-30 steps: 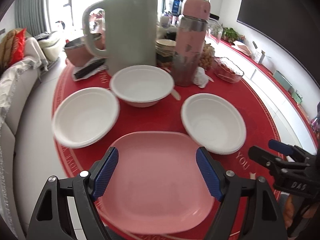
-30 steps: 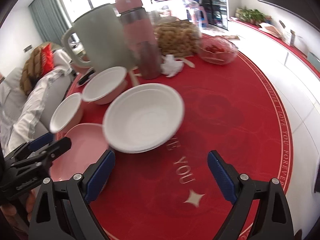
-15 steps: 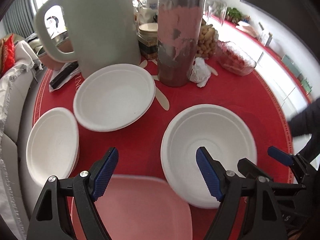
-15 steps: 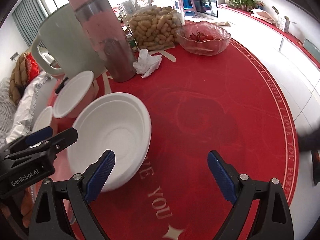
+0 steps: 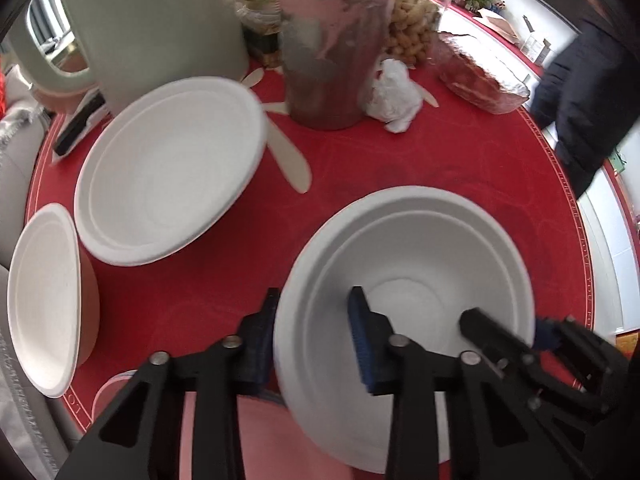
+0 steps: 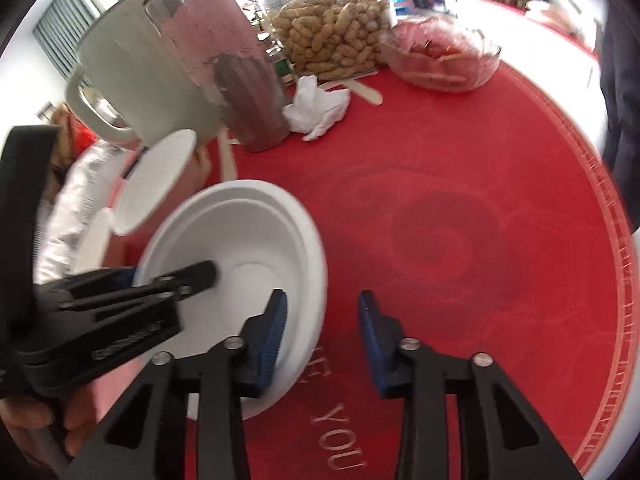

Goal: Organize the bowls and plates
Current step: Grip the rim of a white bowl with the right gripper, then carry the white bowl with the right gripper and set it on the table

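Observation:
Three white bowls sit on the red table. My left gripper (image 5: 314,322) straddles the near-left rim of the nearest white bowl (image 5: 416,256), one finger inside, one outside, jaws half closed with a visible gap. My right gripper (image 6: 322,332) straddles the same bowl's (image 6: 240,240) right rim, left finger inside, jaws also partly open. A second white bowl (image 5: 168,168) lies behind to the left, a third white bowl (image 5: 44,292) at the far left. The pink plate (image 5: 272,440) shows under my left gripper.
A green jug (image 5: 160,20), a pink bottle (image 5: 332,40), a crumpled tissue (image 5: 394,94), peanuts (image 6: 332,40) and a glass dish of red food (image 6: 444,60) stand at the back. A person in dark clothes (image 5: 584,92) is at the right edge.
Both grippers moved forward onto the nearest bowl and narrowed their jaws around its rim from opposite sides. The pink plate slid down out of the left view.

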`<action>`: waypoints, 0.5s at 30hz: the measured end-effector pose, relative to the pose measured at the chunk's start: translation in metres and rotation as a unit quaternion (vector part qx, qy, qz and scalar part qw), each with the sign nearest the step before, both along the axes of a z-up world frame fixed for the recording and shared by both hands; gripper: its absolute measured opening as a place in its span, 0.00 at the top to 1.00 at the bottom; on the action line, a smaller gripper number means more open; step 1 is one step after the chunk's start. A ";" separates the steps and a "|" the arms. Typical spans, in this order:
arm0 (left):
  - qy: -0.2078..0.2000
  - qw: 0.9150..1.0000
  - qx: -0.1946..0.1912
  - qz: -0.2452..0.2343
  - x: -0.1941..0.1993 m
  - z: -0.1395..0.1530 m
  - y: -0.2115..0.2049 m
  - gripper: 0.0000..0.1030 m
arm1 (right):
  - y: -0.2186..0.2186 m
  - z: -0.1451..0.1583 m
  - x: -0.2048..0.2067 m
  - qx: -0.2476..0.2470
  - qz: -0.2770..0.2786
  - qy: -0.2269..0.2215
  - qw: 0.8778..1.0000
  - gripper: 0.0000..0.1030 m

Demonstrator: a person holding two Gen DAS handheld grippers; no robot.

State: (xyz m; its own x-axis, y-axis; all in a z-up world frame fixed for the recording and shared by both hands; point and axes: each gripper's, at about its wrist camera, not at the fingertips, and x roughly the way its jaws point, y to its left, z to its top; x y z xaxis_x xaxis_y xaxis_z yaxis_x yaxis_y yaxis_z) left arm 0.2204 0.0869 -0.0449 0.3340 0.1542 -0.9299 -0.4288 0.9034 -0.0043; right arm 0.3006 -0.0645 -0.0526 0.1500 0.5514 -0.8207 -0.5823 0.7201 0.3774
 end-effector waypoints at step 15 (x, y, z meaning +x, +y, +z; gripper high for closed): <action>-0.002 0.991 0.058 -0.120 -0.004 -0.003 -0.129 0.69 | -0.105 0.000 -0.022 -0.034 -0.047 -0.030 0.998 0.79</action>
State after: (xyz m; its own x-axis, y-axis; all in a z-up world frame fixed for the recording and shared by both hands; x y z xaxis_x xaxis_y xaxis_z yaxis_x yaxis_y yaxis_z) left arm 0.2166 -0.0425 -0.0479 0.3771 0.1751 -0.9095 -0.2026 0.9738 0.1035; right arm 0.2784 -0.1693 -0.0527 0.2490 0.4757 -0.8437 -0.5305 0.7958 0.2921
